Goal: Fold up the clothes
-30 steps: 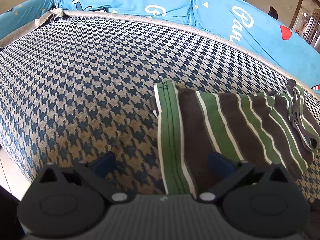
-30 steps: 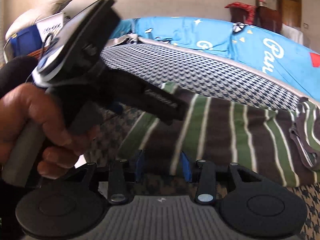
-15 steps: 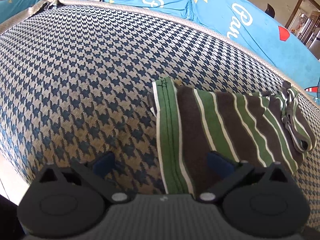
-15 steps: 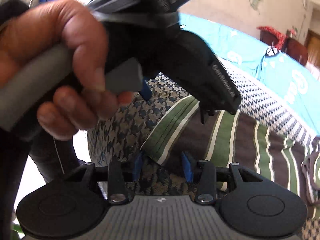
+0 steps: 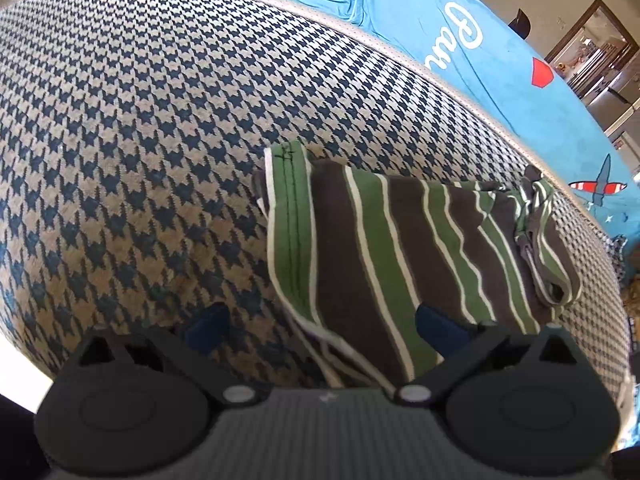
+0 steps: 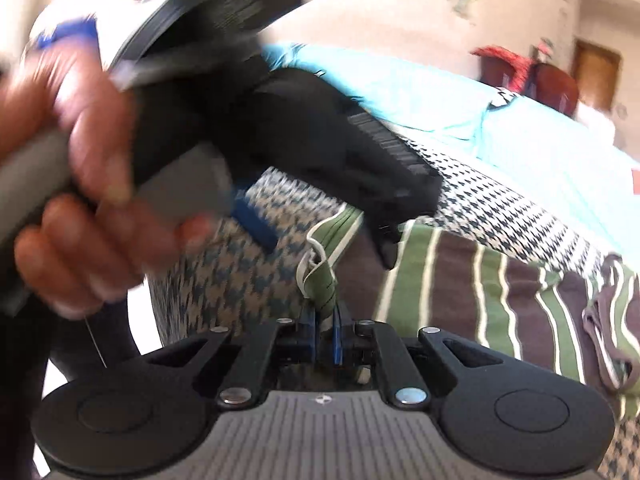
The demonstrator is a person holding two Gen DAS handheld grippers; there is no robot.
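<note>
The right tongs (image 6: 323,330) are clenched on the shirt (image 5: 400,248) hem corner; the left tongs (image 5: 320,320) hang released, straddling that hem. Likely next: the left tongs grasp the hem, then both fold it forward.

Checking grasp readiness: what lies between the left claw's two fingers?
In the left wrist view, the left claw stands open; between its fingers lie the striped garment's green hem edge and a strip of houndstooth cushion.
</note>
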